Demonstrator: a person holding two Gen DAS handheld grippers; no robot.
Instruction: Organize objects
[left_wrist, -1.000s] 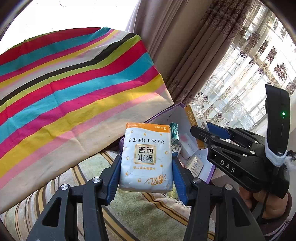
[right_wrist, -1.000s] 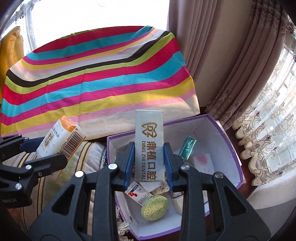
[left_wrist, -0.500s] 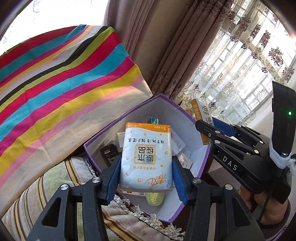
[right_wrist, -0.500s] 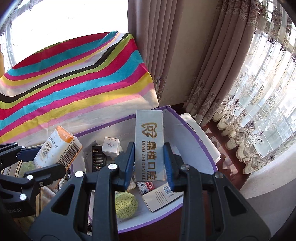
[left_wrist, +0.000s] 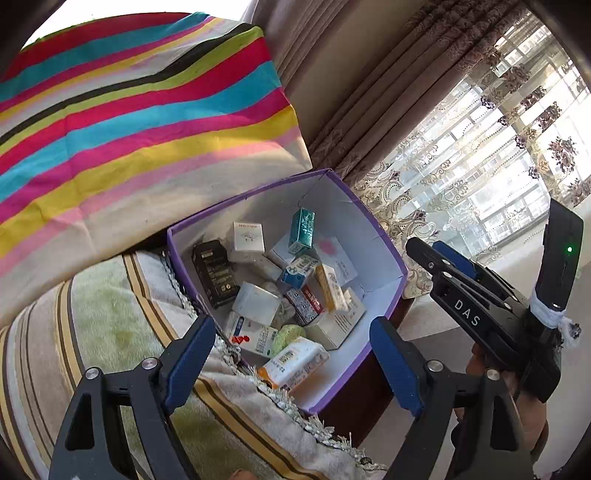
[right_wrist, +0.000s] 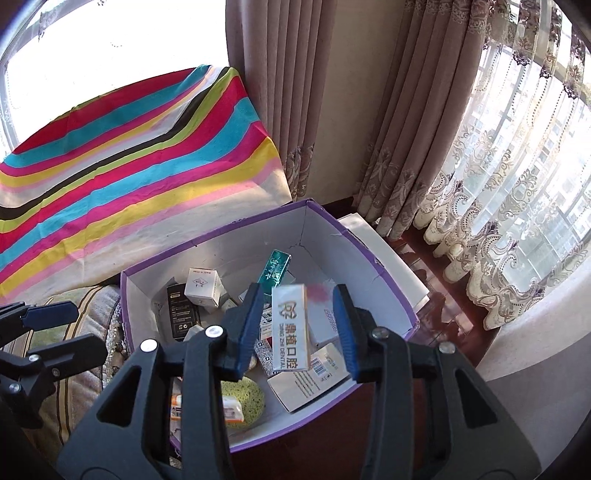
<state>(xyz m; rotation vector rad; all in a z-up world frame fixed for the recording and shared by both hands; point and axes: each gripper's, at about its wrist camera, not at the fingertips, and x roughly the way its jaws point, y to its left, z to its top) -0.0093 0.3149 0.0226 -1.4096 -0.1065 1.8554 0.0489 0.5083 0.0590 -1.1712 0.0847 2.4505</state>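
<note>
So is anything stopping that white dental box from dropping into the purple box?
Nothing visible does. The dental box hangs loose between the right gripper fingers, which have just been opening, directly above the open purple box; only other small packages lie below.

Purple box (left_wrist: 373, 236): one, open-topped, the landmark for every place below.
White-and-orange tissue packs (left_wrist: 293, 363): one, inside the purple box at its near corner.
Green sponges (left_wrist: 286, 336): one, inside the purple box, just beside the pack.
Black cartons (left_wrist: 215, 271): one, inside the purple box against its left wall.
Teal cartons (left_wrist: 301, 230): one, inside the purple box toward its far corner.
Silver dental cartons (right_wrist: 290, 326): one, above the purple box.
Other small cartons: several jumbled inside the purple box, too overlapped to count exactly.
Striped cloths (left_wrist: 140, 122): one, behind the purple box.
Grippers: two, both above the purple box.
</note>
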